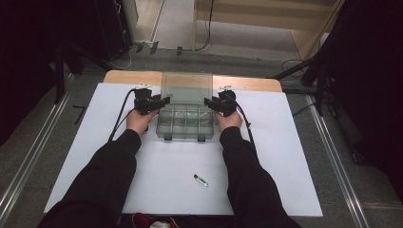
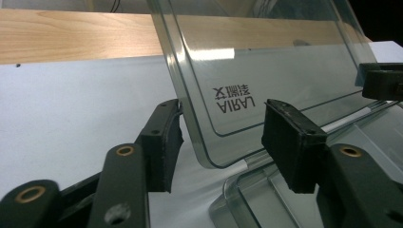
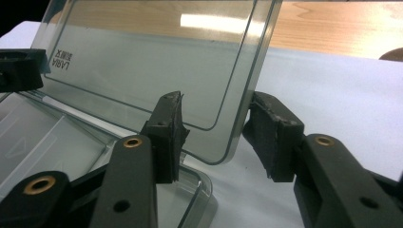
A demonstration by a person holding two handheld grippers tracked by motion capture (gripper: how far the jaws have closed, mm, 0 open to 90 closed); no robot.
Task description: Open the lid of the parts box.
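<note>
"AIRAL" lettering (image 2: 234,100) on clear lid (image 2: 285,61)

box (image 1: 184,121) between tools, tube (image 1: 201,180) nearer

box lid (image 2: 266,71): clear with a grey tint, dark printed lettering
box base (image 1: 183,121): see-through grey
table cover (image 1: 171,166): plain white
table edge (image 2: 71,35): pale wood grain
left gripper (image 2: 221,137): black, brass-coloured rivets
right gripper (image 3: 214,130): black, brass-coloured rivets
sleeves (image 1: 114,166): black
</note>
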